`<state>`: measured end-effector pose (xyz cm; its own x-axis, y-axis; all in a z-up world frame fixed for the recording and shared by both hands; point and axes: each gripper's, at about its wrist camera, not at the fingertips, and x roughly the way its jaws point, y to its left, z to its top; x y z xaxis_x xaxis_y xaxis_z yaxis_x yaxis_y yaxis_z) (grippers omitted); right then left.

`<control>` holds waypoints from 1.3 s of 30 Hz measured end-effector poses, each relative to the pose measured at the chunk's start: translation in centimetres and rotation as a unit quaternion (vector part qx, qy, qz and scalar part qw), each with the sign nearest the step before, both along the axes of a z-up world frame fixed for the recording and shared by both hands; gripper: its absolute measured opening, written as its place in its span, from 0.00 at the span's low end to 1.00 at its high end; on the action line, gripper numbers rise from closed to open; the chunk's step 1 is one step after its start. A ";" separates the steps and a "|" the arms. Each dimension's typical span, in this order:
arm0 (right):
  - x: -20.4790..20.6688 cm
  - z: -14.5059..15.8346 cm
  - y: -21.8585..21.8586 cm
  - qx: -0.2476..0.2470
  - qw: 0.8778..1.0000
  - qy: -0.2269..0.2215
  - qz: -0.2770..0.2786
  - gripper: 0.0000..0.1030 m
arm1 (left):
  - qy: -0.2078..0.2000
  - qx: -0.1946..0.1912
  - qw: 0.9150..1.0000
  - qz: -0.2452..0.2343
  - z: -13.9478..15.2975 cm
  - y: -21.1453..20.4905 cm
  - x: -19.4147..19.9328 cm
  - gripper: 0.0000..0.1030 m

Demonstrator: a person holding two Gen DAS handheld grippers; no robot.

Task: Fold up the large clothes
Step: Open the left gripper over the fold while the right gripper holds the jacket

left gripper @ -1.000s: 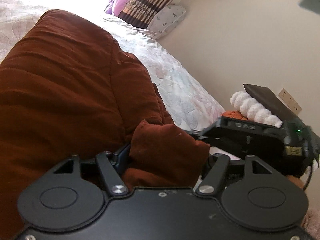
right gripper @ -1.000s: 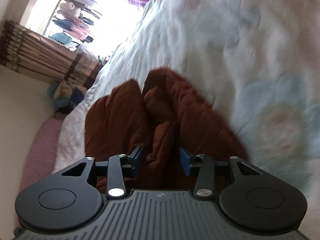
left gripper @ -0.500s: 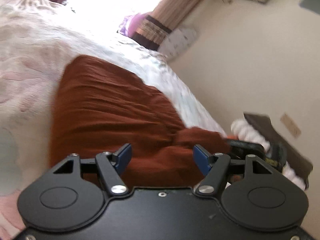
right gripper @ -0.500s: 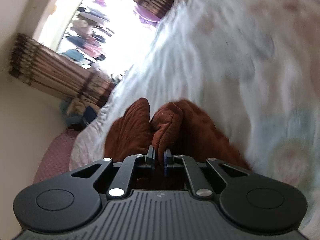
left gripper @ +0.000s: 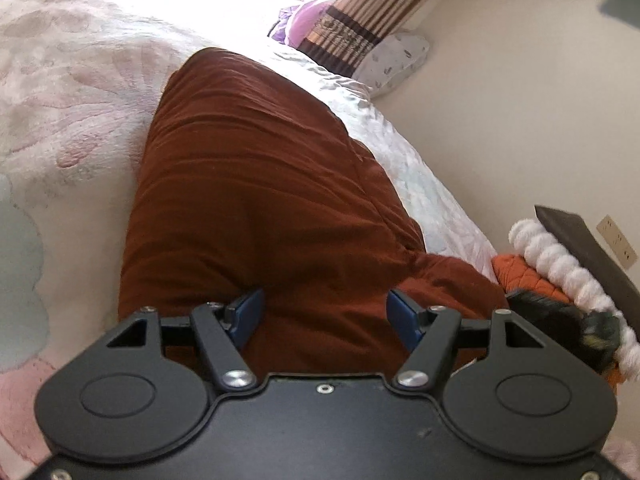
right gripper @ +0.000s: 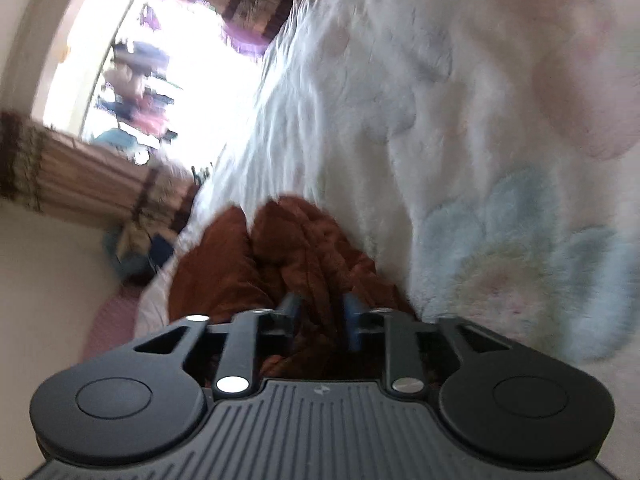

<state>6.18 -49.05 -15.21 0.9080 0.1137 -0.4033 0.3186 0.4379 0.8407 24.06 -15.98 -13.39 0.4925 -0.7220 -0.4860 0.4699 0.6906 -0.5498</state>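
A large rust-brown garment (left gripper: pixel 260 184) lies folded in a long block on the bed. My left gripper (left gripper: pixel 326 314) is open just above the garment's near end, blue pads wide apart and pressing nothing. In the blurred right wrist view, my right gripper (right gripper: pixel 322 316) has its jaws opening. A bunched fold of the same garment (right gripper: pixel 296 248) sits between the pads, which do not visibly press it. The right gripper (left gripper: pixel 560 320) also shows as a dark blur at the garment's right corner in the left wrist view.
The bed's white floral quilt (left gripper: pixel 72 92) spreads to the left and beyond the garment. Right of the bed are an orange quilted cloth (left gripper: pixel 520 272), a white bobble-trimmed cushion (left gripper: pixel 560 264) and a cream wall (left gripper: pixel 500 112). Curtains (left gripper: pixel 360 12) frame a bright window.
The left gripper has drawn back from the garment, and the wad of cloth that sat between its jaws now lies flat. The right jaws closed, then parted again around the fold.
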 end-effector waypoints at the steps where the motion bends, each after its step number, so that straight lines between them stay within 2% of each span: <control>1: -0.7 1.1 0.1 -0.014 1.000 -0.018 0.007 0.56 | -0.002 0.003 1.000 -0.002 0.0 -0.1 0.1 0.67; 3: -1.1 3.1 0.4 -0.048 0.997 -0.041 0.047 0.60 | -0.007 0.005 1.000 -0.005 -0.1 -0.1 0.1 0.67; 5: -0.4 5.2 1.7 -0.090 0.991 -0.041 0.091 0.63 | -0.005 0.002 1.000 -0.005 -0.1 -0.1 0.3 0.67; 7: 1.5 6.8 3.4 -0.142 0.982 -0.019 0.122 0.64 | -0.002 -0.002 1.000 -0.003 -0.2 0.0 0.2 0.67; 9: 3.8 7.1 4.7 -0.181 0.974 0.021 0.135 0.64 | 0.002 -0.005 1.000 -0.002 -0.2 0.0 0.5 0.67; 12: 6.8 5.7 6.1 -0.192 0.965 0.070 0.164 0.63 | 0.002 -0.005 1.000 -0.002 -0.2 0.1 0.4 0.67; 14: 8.1 5.2 7.2 -0.213 0.958 0.092 0.168 0.29 | 0.002 -0.001 1.000 0.001 0.0 0.1 0.4 0.67; 15: 8.1 5.3 7.7 -0.224 0.956 0.095 0.166 0.21 | 0.003 0.001 1.000 0.004 0.2 0.1 0.4 0.67; 19: 4.7 7.6 7.9 -0.246 0.959 0.043 0.137 0.17 | 0.023 -0.026 0.999 0.020 2.3 1.1 0.7 0.67; 22: 3.0 8.3 7.0 -0.270 0.957 0.034 0.102 0.17 | 0.021 -0.043 0.998 0.040 3.7 2.2 0.9 0.67; 24: 3.0 6.5 5.3 -0.256 0.961 0.053 0.087 0.17 | 0.024 -0.042 0.998 0.049 3.7 2.5 1.5 0.68; 27: 3.9 1.6 3.5 -0.203 0.972 0.085 0.082 0.17 | 0.034 -0.010 0.998 0.055 1.7 1.6 2.3 0.68; 30: 3.4 -1.0 3.9 -0.188 0.977 0.069 0.076 0.17 | 0.005 0.044 0.997 0.059 0.1 0.4 2.3 0.68; 35: 2.4 -1.2 3.1 -0.142 0.988 0.023 0.062 0.25 | -0.034 0.098 0.993 0.048 -0.8 -1.1 1.8 0.71; 36: 1.9 -0.7 2.8 -0.130 0.990 0.013 0.058 0.30 | -0.034 0.098 0.993 0.046 -0.7 -0.9 1.8 0.71; 37: 1.2 -0.1 2.6 -0.126 0.991 0.006 0.052 0.41 | -0.033 0.094 0.994 0.045 -0.6 -0.6 1.8 0.71; 39: -0.8 1.3 2.6 -0.132 0.991 -0.003 0.025 0.52 | -0.027 0.084 0.995 0.046 -0.5 0.1 2.0 0.71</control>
